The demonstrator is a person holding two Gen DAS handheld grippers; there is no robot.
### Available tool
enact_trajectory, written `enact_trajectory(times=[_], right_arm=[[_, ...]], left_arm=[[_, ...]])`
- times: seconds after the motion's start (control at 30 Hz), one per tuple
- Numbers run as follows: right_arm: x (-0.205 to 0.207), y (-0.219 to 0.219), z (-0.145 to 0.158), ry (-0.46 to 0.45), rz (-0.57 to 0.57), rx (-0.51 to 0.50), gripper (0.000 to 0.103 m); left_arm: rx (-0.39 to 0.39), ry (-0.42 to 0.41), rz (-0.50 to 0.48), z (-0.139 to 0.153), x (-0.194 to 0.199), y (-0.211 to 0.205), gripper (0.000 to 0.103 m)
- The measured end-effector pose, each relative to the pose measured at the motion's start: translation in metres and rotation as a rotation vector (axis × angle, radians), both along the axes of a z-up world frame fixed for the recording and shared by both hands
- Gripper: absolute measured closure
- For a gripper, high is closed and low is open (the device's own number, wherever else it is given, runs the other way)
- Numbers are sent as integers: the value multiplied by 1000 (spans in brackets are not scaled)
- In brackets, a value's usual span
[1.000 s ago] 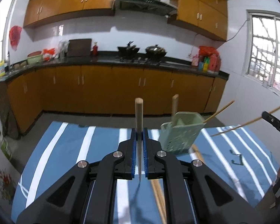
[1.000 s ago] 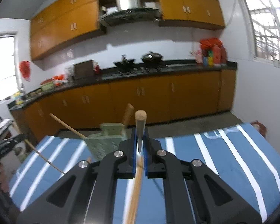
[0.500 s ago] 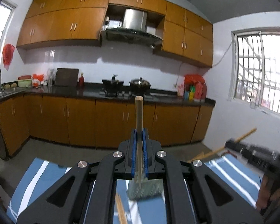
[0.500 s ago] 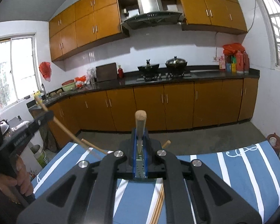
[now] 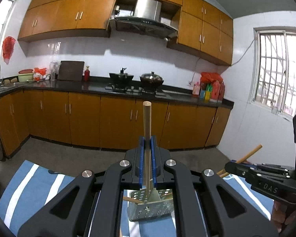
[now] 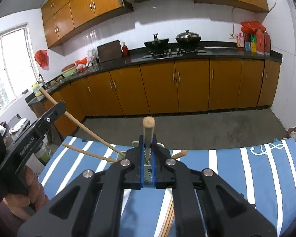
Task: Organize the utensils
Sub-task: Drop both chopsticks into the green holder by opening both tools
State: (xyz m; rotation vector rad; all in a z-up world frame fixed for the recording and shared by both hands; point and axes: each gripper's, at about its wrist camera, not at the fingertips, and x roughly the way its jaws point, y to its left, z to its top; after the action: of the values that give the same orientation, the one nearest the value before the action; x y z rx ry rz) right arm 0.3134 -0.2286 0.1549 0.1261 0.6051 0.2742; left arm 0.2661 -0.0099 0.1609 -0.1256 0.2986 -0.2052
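Here each hand-held gripper, left (image 5: 147,159) and right (image 6: 148,159), clamps a round pale wooden stick (image 5: 147,122).

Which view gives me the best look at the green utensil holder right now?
The left wrist view: the green utensil holder shows its perforated wall and open top below the left claw. In the right wrist view, the right claw hides nearly all of it.

Green perforated holder (image 5: 150,207) upright on striped cloth, wooden chopsticks (image 5: 147,138) inside
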Motion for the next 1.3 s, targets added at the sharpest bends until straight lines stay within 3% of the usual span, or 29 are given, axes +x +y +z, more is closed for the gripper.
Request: enact_trajectory(times=[0.13,0.27,0.5,0.67,0.87,0.97,1.1,1.3], right_arm=[[0,-3,-3,6,-6,29,92],[-6,-8,3,-14,-19,35,85],[-47,-16,24,-130,-49,29,78],[-83,-33,11,-160,-104,12,78],[-99,-48,-65,-27,-189,-35,78],[-93,-47,-122,119,-194,-30,80],[-86,-36,-174,236,-174,-19,88],[-79,-20,-213,320,-148,-12,89]], left_arm=[[-10,24,-3,-5,-1,6,94],[-8,6,8,-1,-7,10,71],[-45,-31,12,14,-26,22,71],[-73,-59,18,16,-57,42,70],[-37,43,58,-21,-81,63,66],[22,131,85,-58,-83,69,66],[75,272,113,-113,-78,75,66],[90,399,126,-160,-81,82,66]])
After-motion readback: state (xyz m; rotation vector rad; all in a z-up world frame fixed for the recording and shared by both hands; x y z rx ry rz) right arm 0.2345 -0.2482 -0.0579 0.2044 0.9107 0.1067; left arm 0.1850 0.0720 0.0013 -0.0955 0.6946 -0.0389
